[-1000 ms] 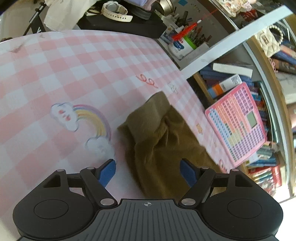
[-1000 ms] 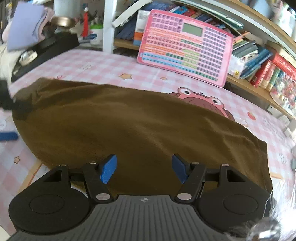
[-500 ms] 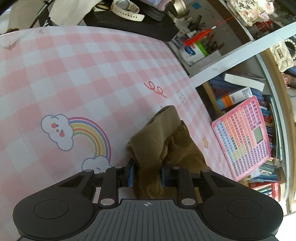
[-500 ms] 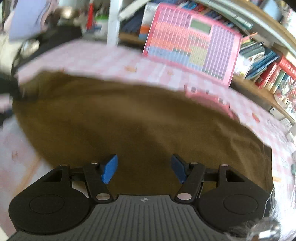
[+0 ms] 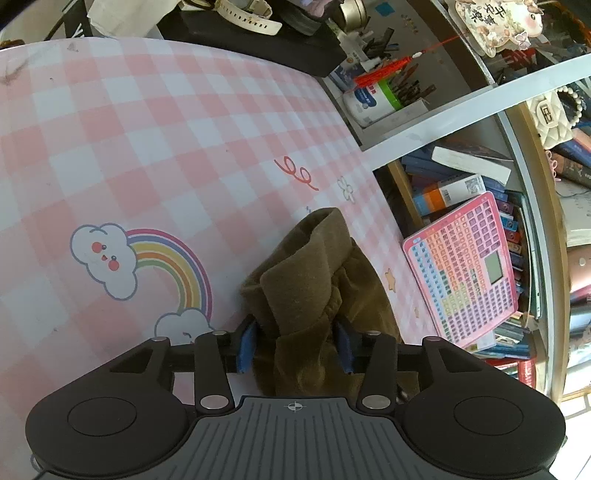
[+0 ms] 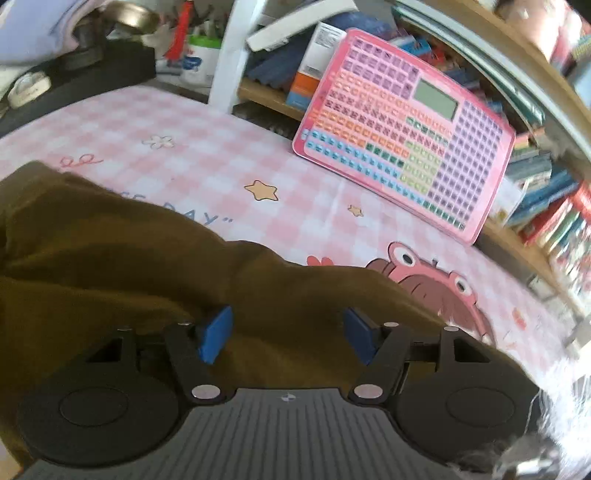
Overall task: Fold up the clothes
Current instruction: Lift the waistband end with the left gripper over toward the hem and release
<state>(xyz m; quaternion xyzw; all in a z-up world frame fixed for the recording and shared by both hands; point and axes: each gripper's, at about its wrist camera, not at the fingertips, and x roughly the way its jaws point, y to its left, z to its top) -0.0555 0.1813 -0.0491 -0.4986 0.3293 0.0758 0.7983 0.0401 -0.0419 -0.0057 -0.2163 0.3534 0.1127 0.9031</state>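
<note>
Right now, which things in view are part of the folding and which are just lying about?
In the job:
- brown garment
- left gripper, shut on a bunch of it
- right gripper, open over it

Lying about:
- pink keyboard toy
- books
- pen holder
- white watch
- checked table cover

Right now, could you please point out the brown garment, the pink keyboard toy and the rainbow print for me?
brown garment [image 5: 306,280], left wrist view, on the bunched fold above the fingers.
pink keyboard toy [image 6: 406,125], right wrist view, on its key grid.
rainbow print [image 5: 173,258], left wrist view, on the arc's crest.
</note>
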